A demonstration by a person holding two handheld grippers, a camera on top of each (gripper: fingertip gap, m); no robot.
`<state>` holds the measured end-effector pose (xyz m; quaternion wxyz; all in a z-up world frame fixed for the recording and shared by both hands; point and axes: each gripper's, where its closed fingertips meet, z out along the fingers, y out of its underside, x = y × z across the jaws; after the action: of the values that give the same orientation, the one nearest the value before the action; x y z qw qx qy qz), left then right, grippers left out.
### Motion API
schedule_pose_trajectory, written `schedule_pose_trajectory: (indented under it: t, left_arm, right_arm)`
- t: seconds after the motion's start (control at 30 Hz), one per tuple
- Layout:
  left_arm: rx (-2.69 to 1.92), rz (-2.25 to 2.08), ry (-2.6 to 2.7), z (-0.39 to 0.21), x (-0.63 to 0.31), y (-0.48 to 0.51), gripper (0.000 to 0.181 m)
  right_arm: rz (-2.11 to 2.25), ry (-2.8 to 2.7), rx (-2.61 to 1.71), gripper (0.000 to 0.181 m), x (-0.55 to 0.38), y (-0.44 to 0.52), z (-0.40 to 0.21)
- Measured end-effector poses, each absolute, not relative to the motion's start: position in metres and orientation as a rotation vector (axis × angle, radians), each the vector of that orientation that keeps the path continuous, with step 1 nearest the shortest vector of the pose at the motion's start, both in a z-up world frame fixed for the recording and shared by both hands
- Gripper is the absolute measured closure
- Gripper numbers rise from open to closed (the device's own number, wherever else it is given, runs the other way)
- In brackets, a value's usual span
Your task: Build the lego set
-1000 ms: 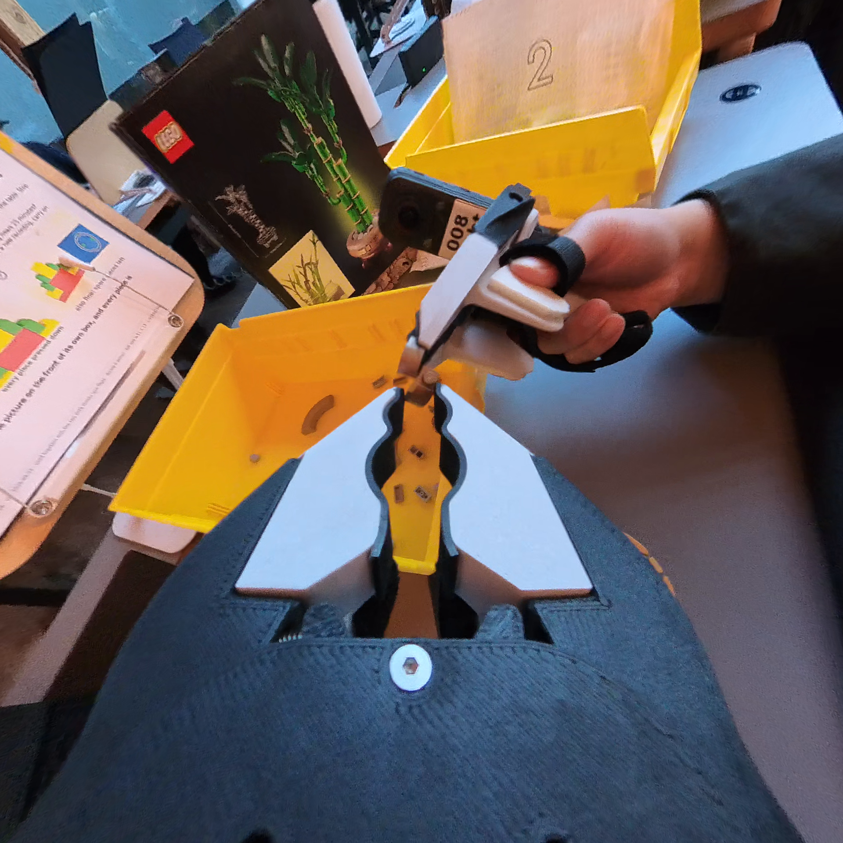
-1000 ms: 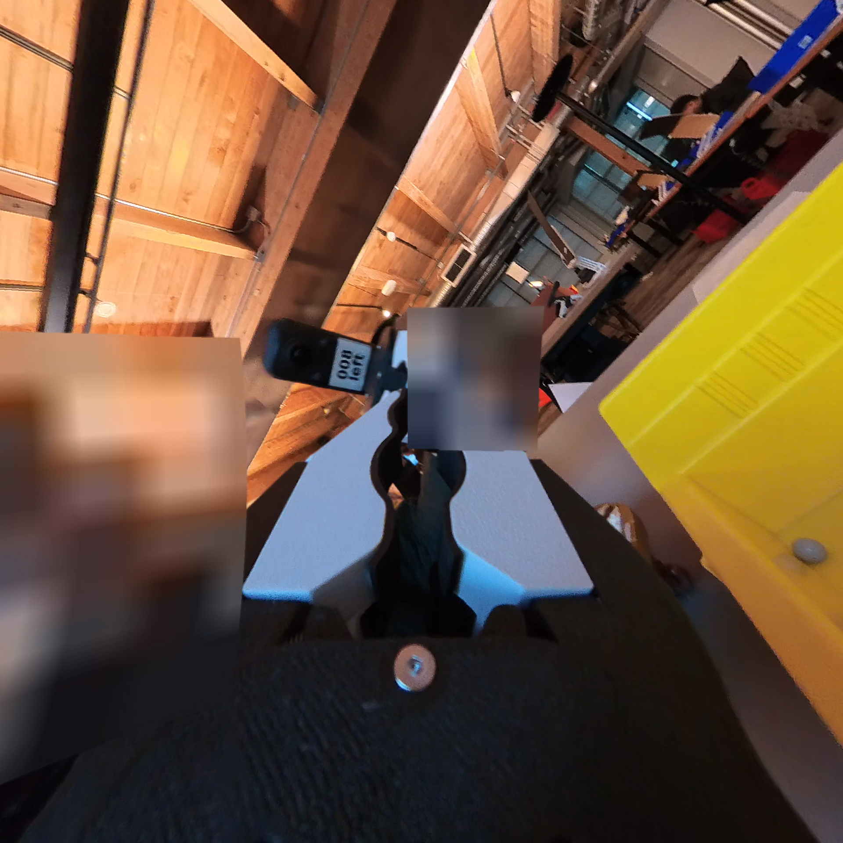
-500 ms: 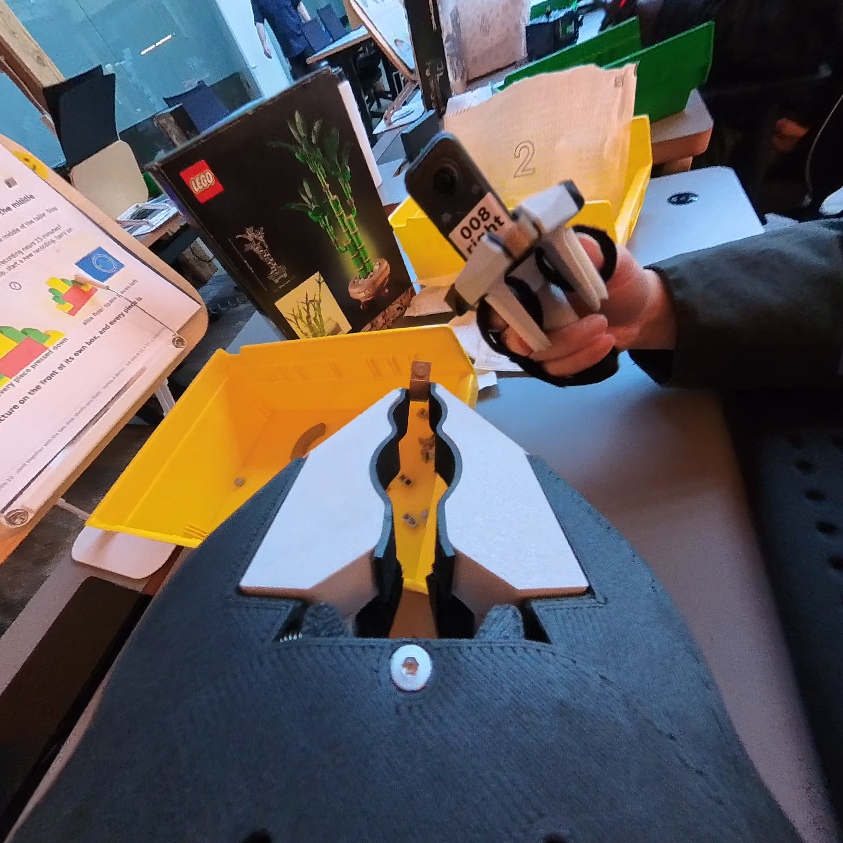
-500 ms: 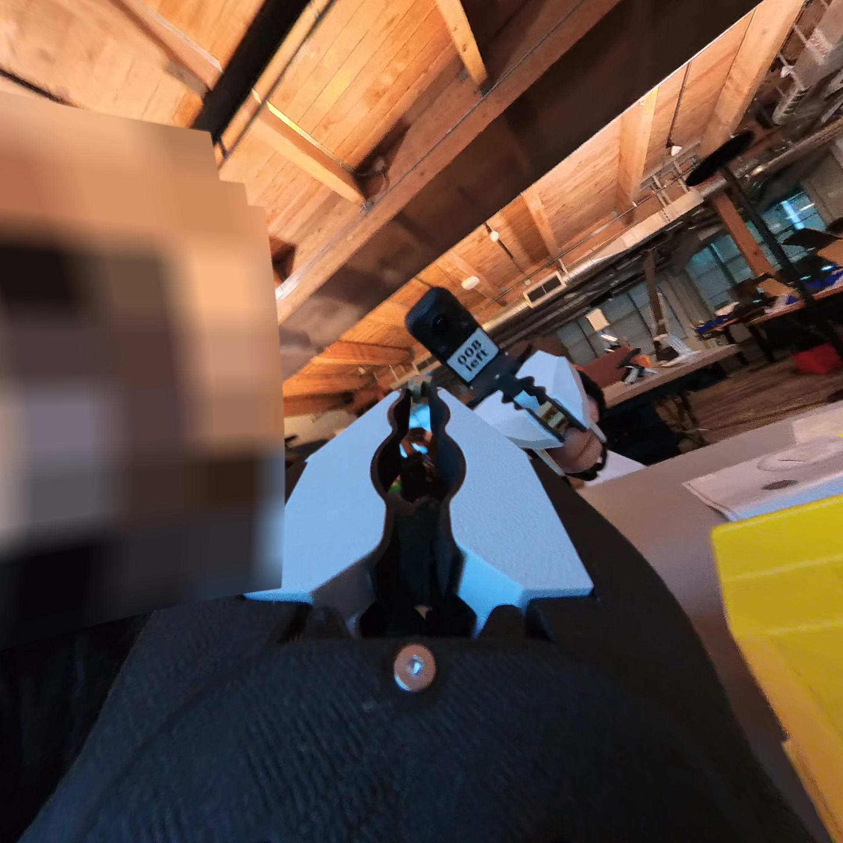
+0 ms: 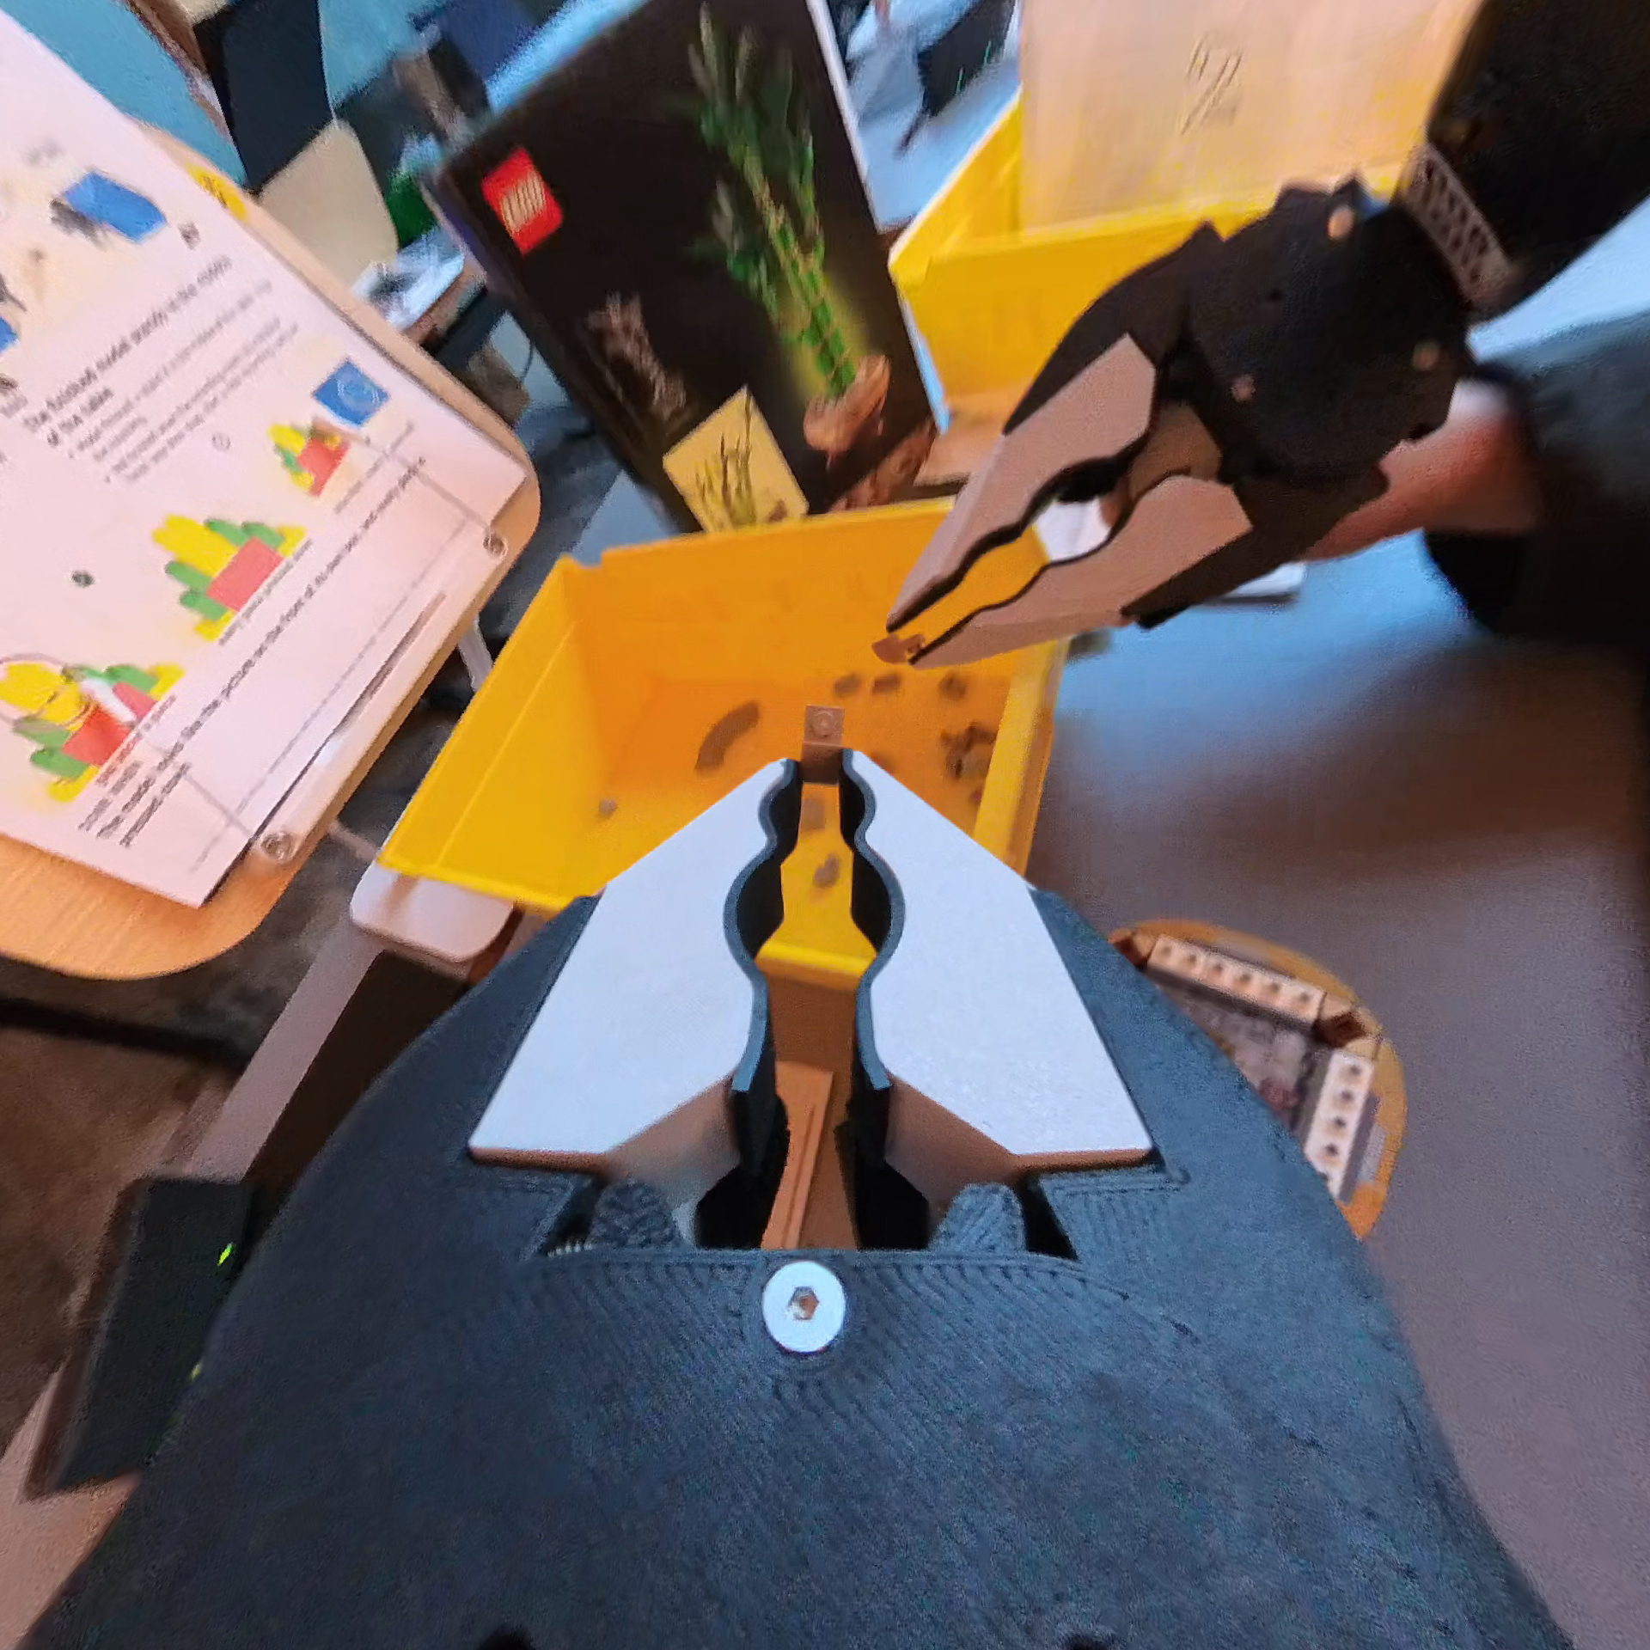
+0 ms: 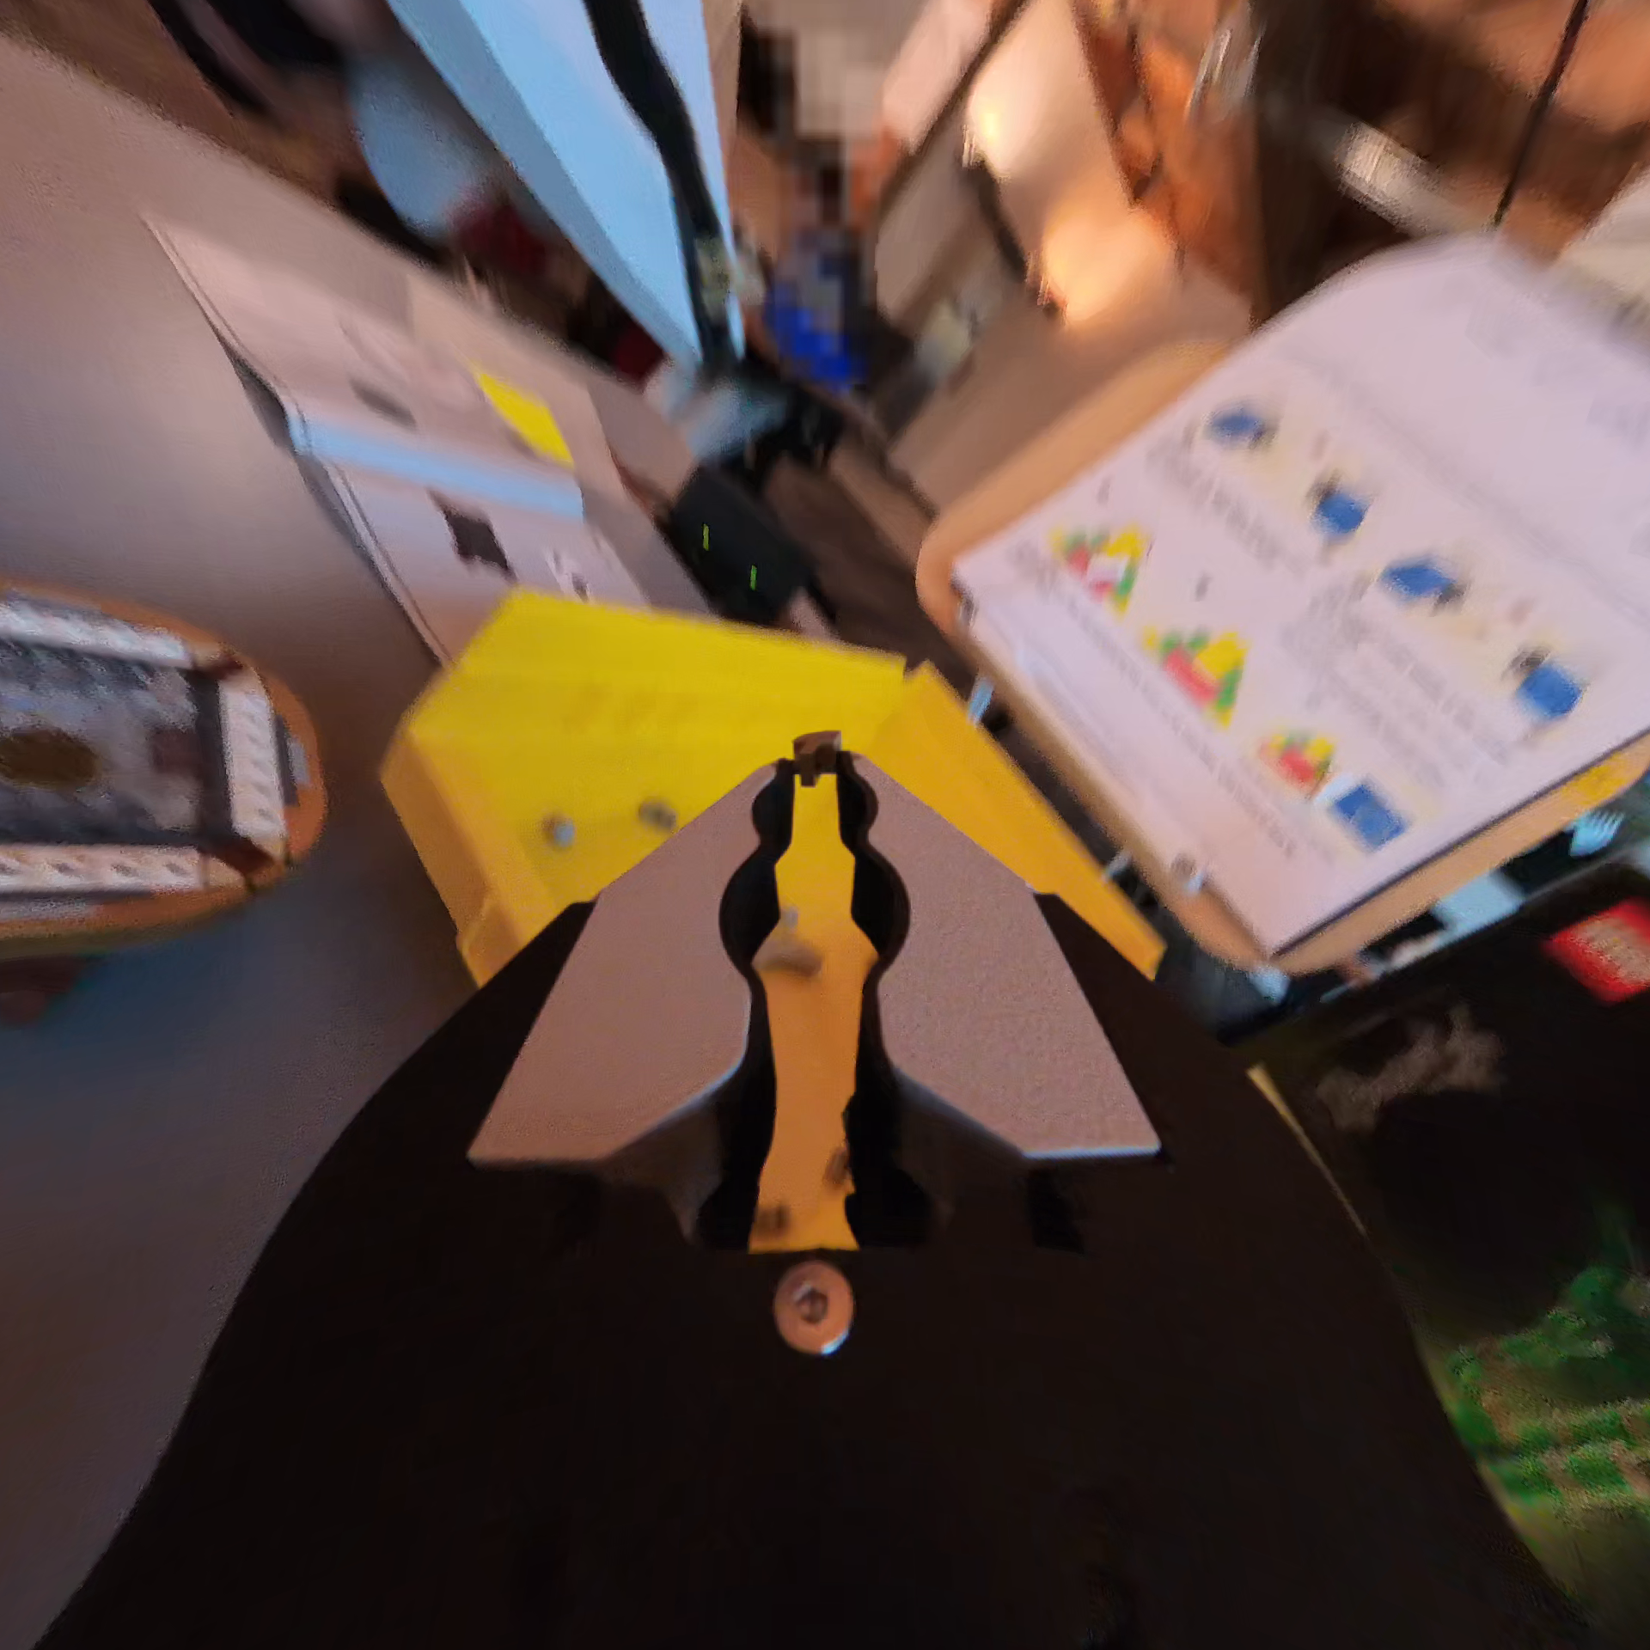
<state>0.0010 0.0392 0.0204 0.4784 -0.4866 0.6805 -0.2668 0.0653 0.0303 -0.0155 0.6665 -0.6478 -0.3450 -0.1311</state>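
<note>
My left gripper (image 5: 821, 770) is shut on a small brown Lego plate (image 5: 823, 728) that sticks out past its tips, above the near yellow bin (image 5: 625, 857). My right gripper (image 5: 904, 645) reaches in from the upper right of the left wrist view, over the bin's right side. It is shut on a tiny brown piece (image 5: 893, 646). In the blurred right wrist view, the right gripper (image 6: 817, 772) pinches that piece (image 6: 817, 748) over the bin (image 6: 643, 687). Several small brown pieces (image 5: 725, 734) lie loose in the bin.
A partly built brown model (image 5: 1268, 1054) sits on the table right of the bin and shows in the right wrist view (image 6: 134, 768). An instruction board (image 5: 223, 446) stands at the left. The Lego box (image 5: 696, 268) and a second yellow bin (image 5: 1009, 295) holding a paper bag (image 5: 1187, 98) stand behind. Across from one pair of fingers to the other is roughly 8 cm. From either gripper's tips it is about 15 cm to the partly built brown model (image 5: 1268, 1054).
The right gripper has swung down from pointing at the ceiling to pointing over the yellow bin, close to the left gripper's tips. The left gripper still holds its brown plate.
</note>
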Motion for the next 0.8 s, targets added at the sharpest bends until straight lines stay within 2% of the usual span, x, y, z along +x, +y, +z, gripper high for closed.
schedule_pose_trajectory:
  t: [0.1, 0.3, 0.4, 0.5, 0.6, 0.8]
  left_arm:
    - [-1.262, -0.503, 1.705, 0.0, -0.001, 0.054, 0.174]
    - [-1.287, -0.205, 1.771, -0.029, -0.001, 0.071, 0.174]
    - [-1.222, -0.122, 1.817, -0.037, 0.003, 0.066, 0.174]
    - [-1.123, -0.13, 1.848, -0.036, 0.01, 0.053, 0.174]
    - [-1.058, -0.198, 1.89, -0.035, 0.013, 0.037, 0.174]
    - [-0.966, -0.31, 1.973, -0.035, 0.012, 0.012, 0.174]
  right_arm:
    - [-0.242, -0.665, -1.673, 0.15, 0.084, 0.046, -0.044]
    - [0.03, -0.556, -1.499, 0.153, 0.073, 0.029, -0.002]
    - [0.068, -0.662, -1.458, 0.154, 0.05, 0.023, -0.005]
    - [0.271, -0.755, -1.467, 0.164, 0.016, 0.013, -0.015]
    - [0.45, -0.687, -1.495, 0.16, 0.008, 0.012, -0.013]
    - [0.21, -0.849, -1.452, 0.161, 0.007, 0.009, -0.022]
